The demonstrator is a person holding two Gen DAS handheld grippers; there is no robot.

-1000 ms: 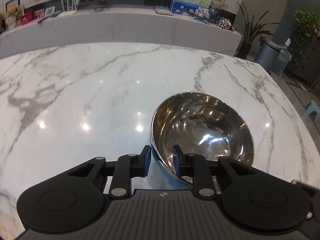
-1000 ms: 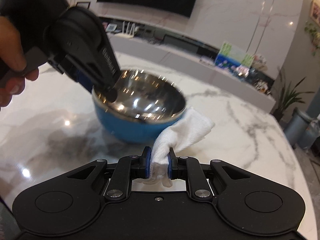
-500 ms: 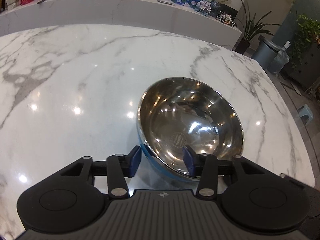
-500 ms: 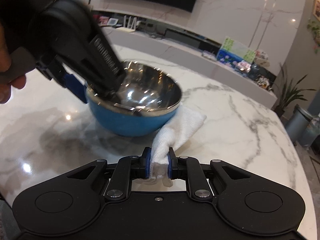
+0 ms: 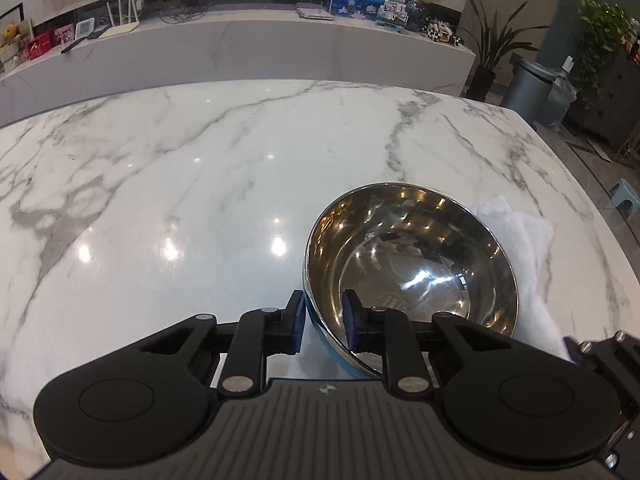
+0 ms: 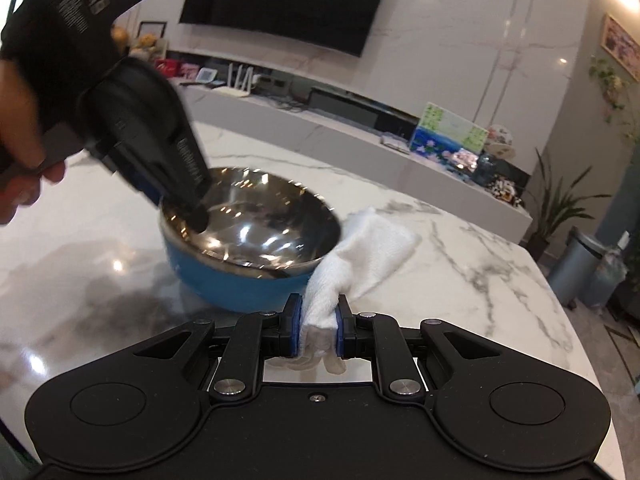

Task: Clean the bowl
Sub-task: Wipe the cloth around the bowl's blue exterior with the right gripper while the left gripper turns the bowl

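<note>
A steel bowl (image 5: 412, 272) with a blue outside (image 6: 256, 236) stands on the marble table (image 5: 200, 200). My left gripper (image 5: 323, 320) straddles its near rim, one pad outside and one inside. Its jaws are closing with the bowl's wall between them and the pads pressing on it. In the right wrist view, the left gripper (image 6: 180, 210) comes down on the bowl's left rim from a person's hand (image 6: 16, 128). My right gripper (image 6: 318, 326) is shut on a white cloth (image 6: 368, 248), which lies against the bowl's right side (image 5: 528, 248).
The marble table's right edge (image 6: 560, 320) drops to the floor, where a grey bin (image 5: 528, 88) and potted plants (image 5: 492, 52) stand. A long low counter (image 5: 280, 48) with small items runs behind the table.
The left gripper's jaws spread around the bowl's rim, then closed onto it. The bowl shifted a little. The right gripper kept its hold on the cloth beside the bowl.
</note>
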